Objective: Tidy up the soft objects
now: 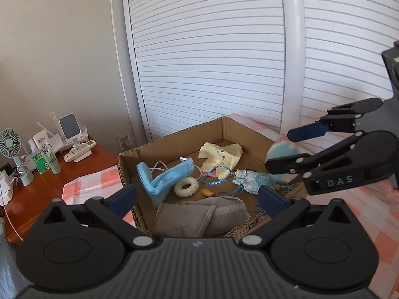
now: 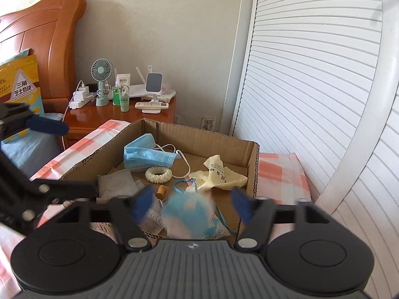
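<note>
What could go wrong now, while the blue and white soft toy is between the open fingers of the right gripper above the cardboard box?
1. The blurred blue and white soft toy sits near the near wall of the brown cardboard box; it may fall outside.
2. The braided blue cord lies loose and could catch a finger of the right gripper.
3. The left gripper is close, so both may collide.

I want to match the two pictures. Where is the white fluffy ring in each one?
Left wrist view: white ring at box middle, right of the blue mask.
Right wrist view: white ring mid-box, just below the mask.
Shared landmark: the cardboard box.
</note>
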Motion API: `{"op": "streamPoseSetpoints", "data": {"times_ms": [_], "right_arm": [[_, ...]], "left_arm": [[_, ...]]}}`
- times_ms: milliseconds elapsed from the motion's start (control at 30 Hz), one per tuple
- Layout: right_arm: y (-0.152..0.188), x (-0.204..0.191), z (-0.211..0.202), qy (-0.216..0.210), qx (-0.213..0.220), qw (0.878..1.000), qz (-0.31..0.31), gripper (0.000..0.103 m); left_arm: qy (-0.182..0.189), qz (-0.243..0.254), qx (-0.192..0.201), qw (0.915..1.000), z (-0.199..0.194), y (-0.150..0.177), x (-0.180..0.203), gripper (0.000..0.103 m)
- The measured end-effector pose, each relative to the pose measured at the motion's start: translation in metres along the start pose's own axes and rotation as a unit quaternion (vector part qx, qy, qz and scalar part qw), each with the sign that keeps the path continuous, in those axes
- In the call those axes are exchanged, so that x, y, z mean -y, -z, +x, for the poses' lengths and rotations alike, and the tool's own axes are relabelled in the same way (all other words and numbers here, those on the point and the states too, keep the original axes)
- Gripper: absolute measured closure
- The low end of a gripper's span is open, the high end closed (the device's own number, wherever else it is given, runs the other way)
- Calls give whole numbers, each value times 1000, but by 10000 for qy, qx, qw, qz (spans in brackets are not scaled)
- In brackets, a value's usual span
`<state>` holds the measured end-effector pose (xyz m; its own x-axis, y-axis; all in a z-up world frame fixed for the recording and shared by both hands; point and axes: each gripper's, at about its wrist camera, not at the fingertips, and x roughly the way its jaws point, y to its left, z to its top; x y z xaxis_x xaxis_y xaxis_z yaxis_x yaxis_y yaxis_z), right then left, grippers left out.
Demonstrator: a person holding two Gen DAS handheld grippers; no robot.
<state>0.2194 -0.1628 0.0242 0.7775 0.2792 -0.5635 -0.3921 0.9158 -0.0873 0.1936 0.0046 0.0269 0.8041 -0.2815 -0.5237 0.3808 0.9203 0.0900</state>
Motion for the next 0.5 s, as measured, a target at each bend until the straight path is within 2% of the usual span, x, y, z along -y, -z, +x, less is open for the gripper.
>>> {"op": "streamPoseSetpoints", "data": {"times_ms": [33, 67, 167, 300, 500], "right_arm": [[0, -1, -1, 0, 33, 10000, 34, 4], [0, -2, -3, 0, 57, 10000, 80, 0], [2, -6, -11, 82, -61, 9998, 161, 0], [5, -10, -24, 339, -237, 9987, 284, 0], [9, -12, -41, 941, -744, 9890, 867, 0]], "left_arm": [[-2, -44, 17, 10000, -4, 1, 0, 1], [-11, -85, 21, 10000, -6, 2, 1, 1], [-69, -207, 105, 9997, -14, 5, -2, 1], [-192, -649, 112, 9976, -21, 8, -9, 1], [-556, -995, -472, 9924, -28, 10, 0, 1]]}}
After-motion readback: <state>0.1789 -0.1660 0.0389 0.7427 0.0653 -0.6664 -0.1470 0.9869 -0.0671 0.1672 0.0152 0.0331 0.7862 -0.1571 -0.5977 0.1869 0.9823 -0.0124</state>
